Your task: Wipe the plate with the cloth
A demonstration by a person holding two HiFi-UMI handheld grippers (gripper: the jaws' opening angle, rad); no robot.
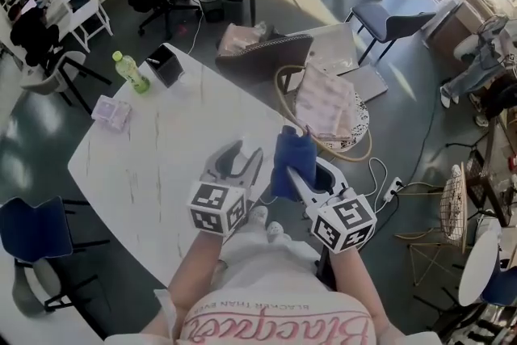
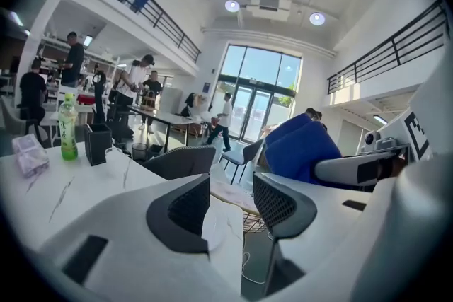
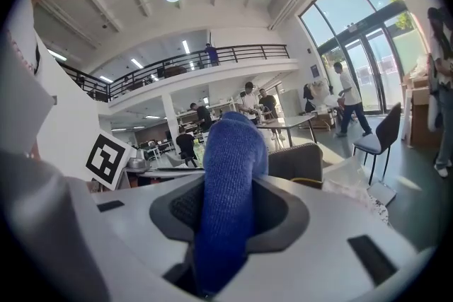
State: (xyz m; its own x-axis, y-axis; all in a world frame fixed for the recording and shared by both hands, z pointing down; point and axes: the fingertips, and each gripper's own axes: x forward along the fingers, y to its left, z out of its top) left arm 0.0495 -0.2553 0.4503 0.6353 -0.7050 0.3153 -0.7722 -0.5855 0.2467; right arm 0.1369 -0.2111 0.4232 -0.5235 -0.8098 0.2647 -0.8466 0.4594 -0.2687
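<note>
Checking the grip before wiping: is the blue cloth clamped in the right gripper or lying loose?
Clamped. The right gripper has both jaws pressed on the blue cloth, which stands bunched between them.

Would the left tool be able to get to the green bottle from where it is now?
Probably yes. The left tool is open and empty, and only bare table lies between it and the green bottle; the black box stands beside the bottle, not in front.

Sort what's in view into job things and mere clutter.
Job: blue cloth, clamped in the right gripper; left gripper, jaws apart, empty. No plate clearly made out.
Clutter: green bottle, black box, tissue pack, all on the white table.
</note>
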